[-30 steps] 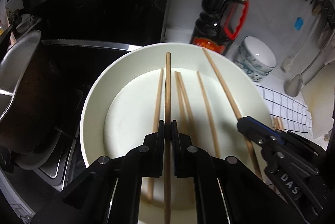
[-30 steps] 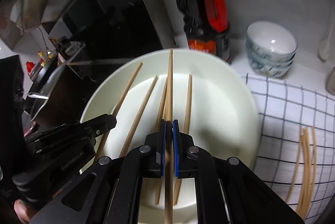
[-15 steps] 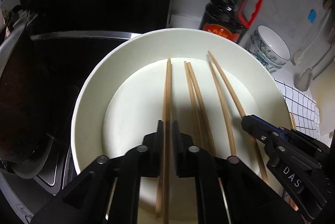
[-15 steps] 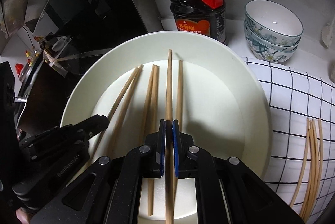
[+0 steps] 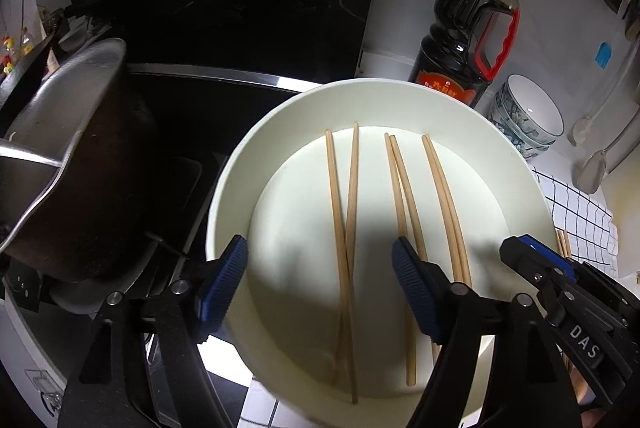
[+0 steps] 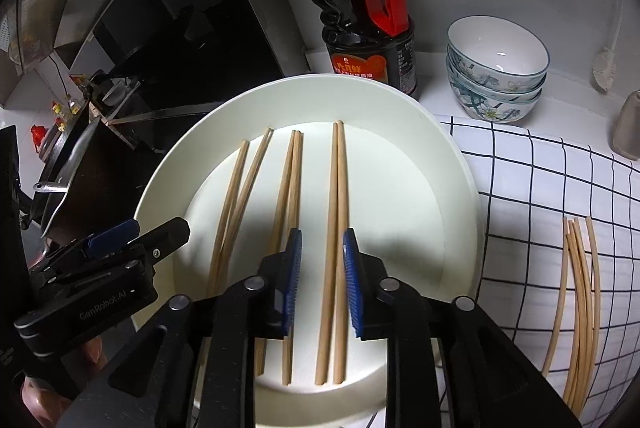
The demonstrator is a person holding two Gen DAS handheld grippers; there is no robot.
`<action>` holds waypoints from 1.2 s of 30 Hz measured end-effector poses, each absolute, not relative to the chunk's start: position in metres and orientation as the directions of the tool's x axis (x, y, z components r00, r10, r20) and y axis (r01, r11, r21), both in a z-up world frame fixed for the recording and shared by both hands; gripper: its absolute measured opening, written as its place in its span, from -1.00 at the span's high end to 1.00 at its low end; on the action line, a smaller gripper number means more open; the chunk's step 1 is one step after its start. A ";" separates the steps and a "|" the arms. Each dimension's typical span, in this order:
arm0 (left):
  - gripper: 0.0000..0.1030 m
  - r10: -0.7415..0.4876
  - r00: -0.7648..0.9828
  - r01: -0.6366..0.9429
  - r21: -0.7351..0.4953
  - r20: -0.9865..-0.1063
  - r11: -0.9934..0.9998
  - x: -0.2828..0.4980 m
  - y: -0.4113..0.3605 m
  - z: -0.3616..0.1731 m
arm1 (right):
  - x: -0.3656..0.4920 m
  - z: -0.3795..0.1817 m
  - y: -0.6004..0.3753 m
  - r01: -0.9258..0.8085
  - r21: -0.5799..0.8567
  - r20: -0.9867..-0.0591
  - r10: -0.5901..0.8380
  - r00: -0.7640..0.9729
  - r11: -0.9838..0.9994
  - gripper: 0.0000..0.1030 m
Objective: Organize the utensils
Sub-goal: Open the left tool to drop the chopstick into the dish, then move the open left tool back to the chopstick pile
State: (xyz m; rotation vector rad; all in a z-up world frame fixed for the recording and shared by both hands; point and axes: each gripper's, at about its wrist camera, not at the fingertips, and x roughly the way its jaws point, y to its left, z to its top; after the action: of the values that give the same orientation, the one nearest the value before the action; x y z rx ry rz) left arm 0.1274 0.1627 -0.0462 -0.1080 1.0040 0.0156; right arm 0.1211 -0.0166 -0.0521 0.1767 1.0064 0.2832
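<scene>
A white round plate (image 5: 512,164) holds three pairs of wooden chopsticks. In the left wrist view my left gripper (image 5: 320,272) is open wide over the left pair (image 5: 348,196), which crosses near its close end. In the right wrist view my right gripper (image 6: 320,268) is open, jaws either side of the right pair (image 6: 336,212), which lies parallel on the plate (image 6: 452,196). The middle pair (image 6: 290,188) lies just left of it. The left gripper (image 6: 120,240) shows at the plate's left edge.
A soy sauce bottle (image 6: 368,12) and stacked patterned bowls (image 6: 496,68) stand behind the plate. Several pale chopsticks (image 6: 580,288) lie on a checked cloth (image 6: 540,188) at right. A dark pot (image 5: 68,164) and stove are at left. Spoons (image 5: 596,172) hang at far right.
Both grippers have opened and let go of their chopsticks, which now lie on the plate in pairs. Both grippers have drawn back slightly.
</scene>
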 end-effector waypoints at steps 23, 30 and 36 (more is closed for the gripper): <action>-0.60 -0.088 0.558 0.030 -0.086 -0.825 0.996 0.090 0.113 -0.021 | 0.061 -0.030 -0.082 -0.069 0.288 -0.781 0.276 0.560 0.955 0.31; -0.61 -0.124 0.562 0.075 -0.100 -0.818 0.992 0.080 0.082 -0.014 | 0.044 -0.027 -0.111 -0.031 0.284 -0.778 0.250 0.576 0.958 0.26; -0.61 -0.154 0.556 0.113 -0.109 -0.817 0.988 0.069 0.054 -0.015 | 0.027 -0.027 -0.137 0.000 0.266 -0.781 0.216 0.586 0.964 0.23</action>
State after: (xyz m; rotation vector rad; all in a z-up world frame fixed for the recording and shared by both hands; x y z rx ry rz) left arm 0.0689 0.0536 -0.0150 -0.0457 0.9691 -0.1580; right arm 0.0273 -0.1368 -0.0272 0.2487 0.9389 0.1273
